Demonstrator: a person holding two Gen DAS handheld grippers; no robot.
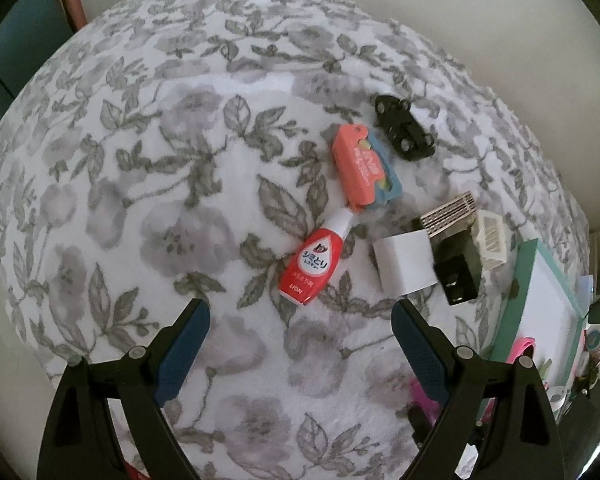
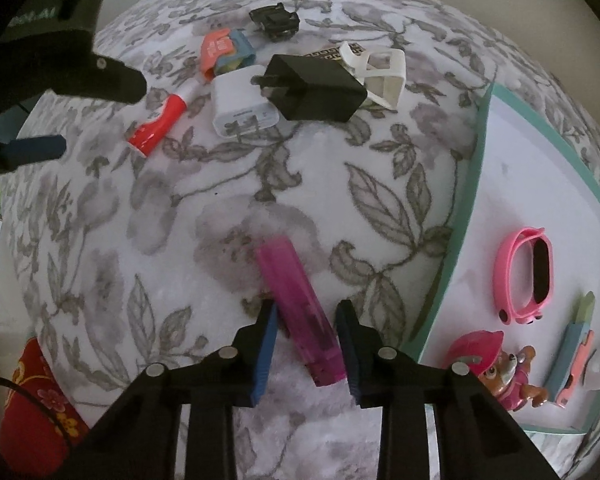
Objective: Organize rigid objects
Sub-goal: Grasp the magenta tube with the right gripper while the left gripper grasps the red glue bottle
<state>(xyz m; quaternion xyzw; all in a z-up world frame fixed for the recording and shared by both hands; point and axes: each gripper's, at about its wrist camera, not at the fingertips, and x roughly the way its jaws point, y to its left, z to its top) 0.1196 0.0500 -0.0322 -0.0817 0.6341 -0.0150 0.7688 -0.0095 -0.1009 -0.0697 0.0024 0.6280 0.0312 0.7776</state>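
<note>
Right gripper (image 2: 306, 344) points down at the floral cloth (image 2: 220, 240), jaws drawn in around the pink lighter (image 2: 300, 312), pads at or nearly on its sides; the lighter lies flat, tilted, its far end jutting ahead of the fingertips. Step in hand, I judge: taking the lighter. Next move calls for a firm pinch, a lift, then a carry right to the tray (image 2: 540, 184), which already holds a pink band (image 2: 512, 276) and a toy dog (image 2: 496, 364). Left gripper (image 1: 300, 356) spread wide, empty, over the cloth; red bottle (image 1: 314, 264) just ahead of it.
</note>
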